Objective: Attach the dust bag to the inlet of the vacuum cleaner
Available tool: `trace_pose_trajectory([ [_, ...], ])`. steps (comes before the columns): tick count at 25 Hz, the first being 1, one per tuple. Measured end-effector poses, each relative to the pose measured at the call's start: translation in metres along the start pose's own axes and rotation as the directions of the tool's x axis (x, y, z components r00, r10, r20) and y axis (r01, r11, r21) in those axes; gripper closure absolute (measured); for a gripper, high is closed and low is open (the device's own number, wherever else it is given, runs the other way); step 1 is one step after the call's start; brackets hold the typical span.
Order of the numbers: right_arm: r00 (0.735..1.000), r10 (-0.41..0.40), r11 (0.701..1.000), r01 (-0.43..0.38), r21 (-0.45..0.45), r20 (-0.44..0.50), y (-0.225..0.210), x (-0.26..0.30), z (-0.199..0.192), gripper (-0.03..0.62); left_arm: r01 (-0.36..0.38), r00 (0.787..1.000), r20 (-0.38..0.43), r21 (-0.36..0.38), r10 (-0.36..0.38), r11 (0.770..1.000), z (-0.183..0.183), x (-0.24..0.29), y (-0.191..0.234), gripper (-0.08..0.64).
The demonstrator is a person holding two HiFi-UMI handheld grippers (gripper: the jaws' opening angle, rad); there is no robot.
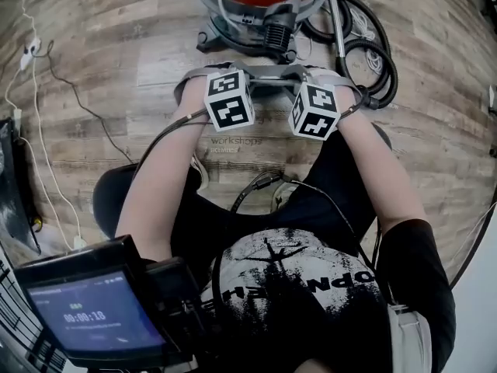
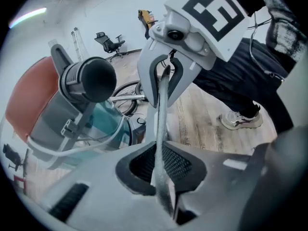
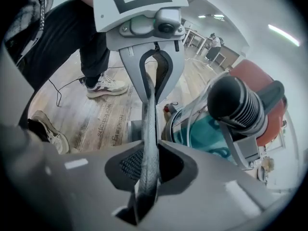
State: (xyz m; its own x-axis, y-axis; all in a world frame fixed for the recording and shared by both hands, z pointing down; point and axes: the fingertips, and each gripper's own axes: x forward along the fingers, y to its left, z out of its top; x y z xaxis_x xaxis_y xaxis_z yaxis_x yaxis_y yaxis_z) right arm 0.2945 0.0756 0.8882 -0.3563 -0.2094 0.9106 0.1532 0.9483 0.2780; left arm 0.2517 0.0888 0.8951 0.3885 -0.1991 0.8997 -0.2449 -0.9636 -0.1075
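The vacuum cleaner (image 1: 260,2), grey with a red lid, stands on the wood floor straight ahead of me. Its black ribbed inlet (image 2: 96,78) (image 3: 231,102) sticks out toward the grippers. The grey dust bag (image 1: 268,72) hangs stretched between both grippers, just in front of the vacuum. My left gripper (image 1: 231,92) (image 2: 161,177) is shut on one edge of the bag (image 2: 162,109). My right gripper (image 1: 314,107) (image 3: 147,177) is shut on the opposite edge of the bag (image 3: 150,124). Each gripper faces the other (image 2: 163,88) (image 3: 153,88) across the bag.
A coiled black hose (image 1: 365,45) and metal wand (image 1: 338,22) lie right of the vacuum. A white cable and power strip (image 1: 31,53) run along the left floor. A screen device (image 1: 93,313) sits at bottom left. The person's shoes (image 3: 106,86) are close behind.
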Motion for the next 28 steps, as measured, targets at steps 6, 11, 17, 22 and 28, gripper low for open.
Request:
trace_pose_trajectory([
  [6, 0.999, -0.026, 0.999, 0.025, 0.031, 0.034, -0.020, -0.029, 0.007, 0.555, -0.026, 1.000, 0.012, 0.033, 0.025, 0.999, 0.018, -0.028, 0.017, 0.534],
  [11, 0.996, -0.071, 0.996, 0.068, 0.048, 0.048, -0.047, -0.057, 0.031, 0.544, -0.025, 0.999, 0.039, 0.080, 0.022, 0.996, 0.022, -0.065, 0.040, 0.535],
  [17, 0.995, -0.091, 0.995, 0.089, 0.050, 0.031, -0.053, -0.074, 0.030, 0.545, -0.006, 1.000, 0.031, 0.073, 0.004, 0.997, 0.030, -0.076, 0.047, 0.534],
  [22, 0.996, -0.087, 0.992, 0.083, 0.090, 0.037, -0.059, -0.086, 0.028, 0.560, -0.030, 0.999, 0.045, 0.090, 0.026, 0.995, 0.042, -0.085, 0.055, 0.532],
  [28, 0.996, -0.091, 0.993, 0.089, 0.082, 0.019, -0.071, -0.100, 0.030, 0.558, -0.042, 0.997, 0.068, 0.080, 0.036, 0.996, 0.052, -0.098, 0.063, 0.532],
])
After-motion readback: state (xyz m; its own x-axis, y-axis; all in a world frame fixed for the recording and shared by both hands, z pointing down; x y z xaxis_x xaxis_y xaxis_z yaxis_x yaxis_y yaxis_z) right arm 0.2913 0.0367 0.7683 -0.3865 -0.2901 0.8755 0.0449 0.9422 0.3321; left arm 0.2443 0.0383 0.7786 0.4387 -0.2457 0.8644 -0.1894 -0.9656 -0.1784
